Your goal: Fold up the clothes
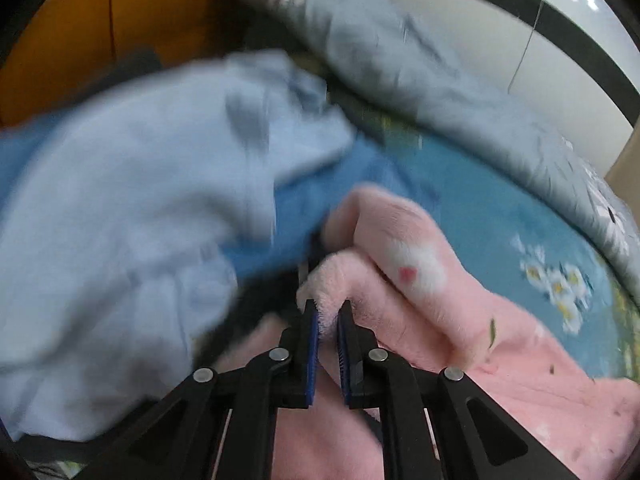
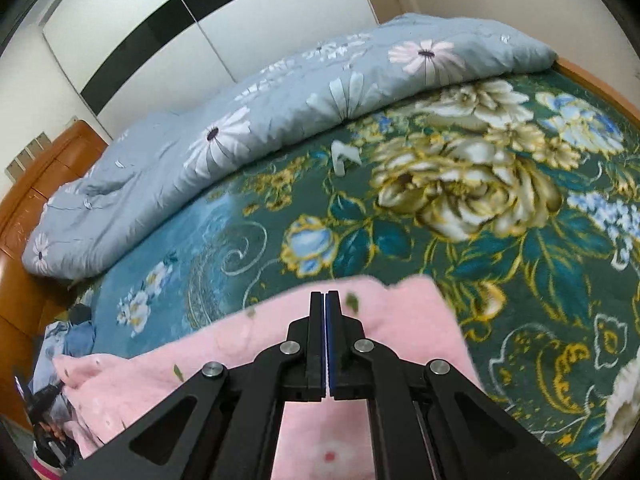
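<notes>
A pink fleece garment (image 2: 248,360) is spread on the bed (image 2: 460,240), its long axis running across the near edge from the left gripper (image 1: 328,312) to the right gripper (image 2: 325,300). A raised fold of it is pinched between the left gripper's nearly closed jaws. The right gripper's jaws are pressed together over the garment's far edge; whether cloth is caught there cannot be told.

home bedroom | bed (image 2: 460,216), quilt (image 2: 280,112), wardrobe (image 2: 192,12)
</notes>
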